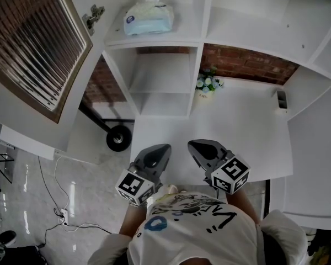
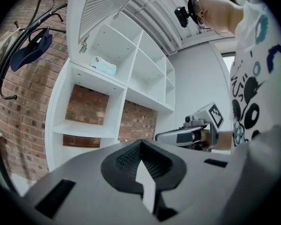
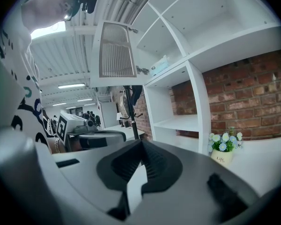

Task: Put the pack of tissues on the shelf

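Observation:
The pack of tissues (image 1: pixel 148 17), pale blue and white with a tissue sticking up, lies on an upper compartment of the white shelf (image 1: pixel 197 35). It also shows as a small pack of tissues (image 2: pixel 103 65) in the left gripper view and as a pack of tissues (image 3: pixel 159 65) in the right gripper view. My left gripper (image 1: pixel 159 150) and right gripper (image 1: pixel 196 146) are held close to the person's chest, far below the pack. Both are shut with nothing between the jaws.
A small pot of flowers (image 1: pixel 208 84) stands on the white desk surface (image 1: pixel 231 126). An open louvred cabinet door (image 1: pixel 36 43) hangs at the left. A coat rack base with a wheel (image 1: pixel 118 138) sits on the floor. Cables (image 1: pixel 58 203) trail on the floor.

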Motion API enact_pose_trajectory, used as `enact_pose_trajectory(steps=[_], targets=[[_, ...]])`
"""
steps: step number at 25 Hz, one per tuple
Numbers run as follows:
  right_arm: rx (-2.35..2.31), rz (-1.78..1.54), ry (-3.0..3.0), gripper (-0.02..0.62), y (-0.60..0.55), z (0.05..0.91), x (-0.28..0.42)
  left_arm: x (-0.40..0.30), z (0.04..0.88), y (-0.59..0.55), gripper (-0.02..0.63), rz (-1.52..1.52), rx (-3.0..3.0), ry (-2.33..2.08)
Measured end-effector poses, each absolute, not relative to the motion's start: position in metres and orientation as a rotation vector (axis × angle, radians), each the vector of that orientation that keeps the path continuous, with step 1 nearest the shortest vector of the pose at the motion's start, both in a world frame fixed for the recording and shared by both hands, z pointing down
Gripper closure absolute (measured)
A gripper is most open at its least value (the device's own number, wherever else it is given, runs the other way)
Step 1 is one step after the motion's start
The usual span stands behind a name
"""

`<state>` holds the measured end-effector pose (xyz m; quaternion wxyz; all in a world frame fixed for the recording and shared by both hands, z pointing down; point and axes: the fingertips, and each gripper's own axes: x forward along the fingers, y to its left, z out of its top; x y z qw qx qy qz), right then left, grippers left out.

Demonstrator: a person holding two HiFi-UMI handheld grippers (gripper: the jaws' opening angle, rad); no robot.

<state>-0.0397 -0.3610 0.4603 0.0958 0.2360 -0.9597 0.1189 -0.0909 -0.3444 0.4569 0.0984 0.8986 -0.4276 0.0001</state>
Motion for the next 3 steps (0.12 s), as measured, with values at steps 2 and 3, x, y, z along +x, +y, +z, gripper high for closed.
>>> enact_pose_trajectory(steps=[2,3], targets=[[0.696,0.353,-2.843,0.569,-0.3616,0.4612,-0.0409,-0.0923,0.4578,-0.3446,0.591,0.003,2.658,-1.266],[0.694,0.353,-2.843,0.569,-0.3619,0.4616,-0.0417,-0.0932,0.4586,-0.3447,0.591,0.005,2.657,-1.266]])
